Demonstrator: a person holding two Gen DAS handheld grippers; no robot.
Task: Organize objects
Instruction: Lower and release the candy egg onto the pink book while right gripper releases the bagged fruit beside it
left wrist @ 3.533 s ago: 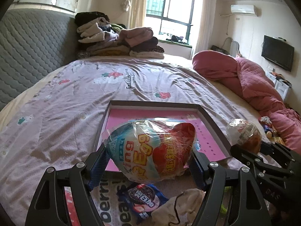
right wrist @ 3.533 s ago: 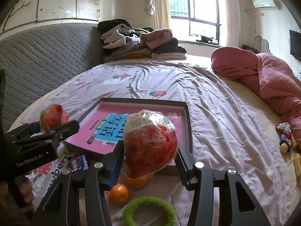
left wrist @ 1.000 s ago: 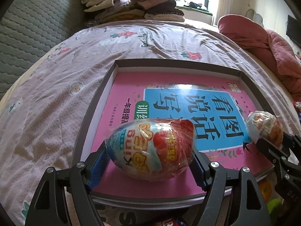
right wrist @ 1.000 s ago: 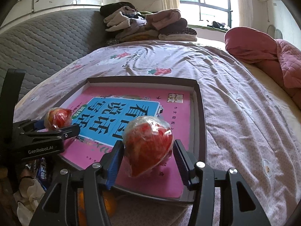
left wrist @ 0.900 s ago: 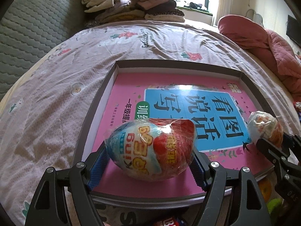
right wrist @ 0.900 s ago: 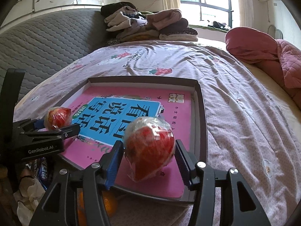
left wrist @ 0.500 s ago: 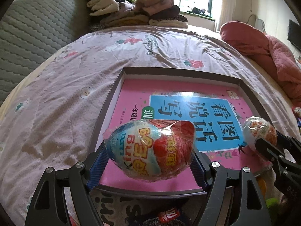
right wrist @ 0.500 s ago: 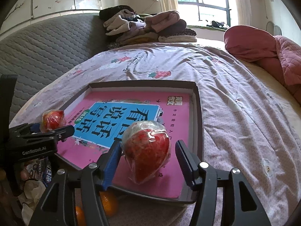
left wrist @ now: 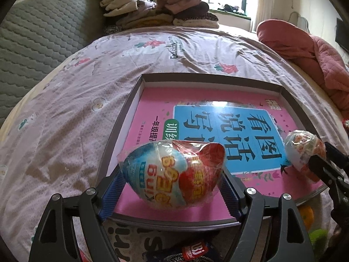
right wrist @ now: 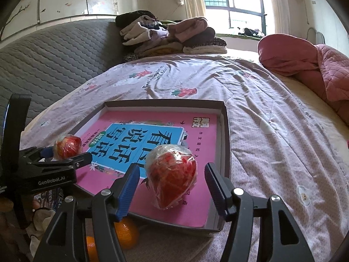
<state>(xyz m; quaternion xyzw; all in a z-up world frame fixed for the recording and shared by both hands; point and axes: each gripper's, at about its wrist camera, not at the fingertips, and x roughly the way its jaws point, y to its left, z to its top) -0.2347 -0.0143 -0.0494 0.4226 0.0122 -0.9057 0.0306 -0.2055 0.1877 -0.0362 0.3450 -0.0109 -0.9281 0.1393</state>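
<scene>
While the right gripper (right wrist: 170,187) stands with its blue pads parted and clear of it, one wrapped toy egg (right wrist: 172,175) rests on the pink book (right wrist: 161,135) inside the shallow box (right wrist: 225,131), at the near right corner; this item counts as placed. A second, larger wrapped egg (left wrist: 174,174) is clamped between the pads of the left gripper (left wrist: 174,181), just above the near left part of the book, judged not yet released. Beyond the box's near rim, on the bed (right wrist: 272,120), several items lie unsorted: two oranges (right wrist: 127,231), a snack packet (left wrist: 194,250) and something green (left wrist: 318,237), only partly visible. Assessment: the task is under way, with one egg deposited, one pending release, and the loose items outstanding. Folded clothes (right wrist: 170,35) and a pink quilt (right wrist: 305,65) lie at the far side.
</scene>
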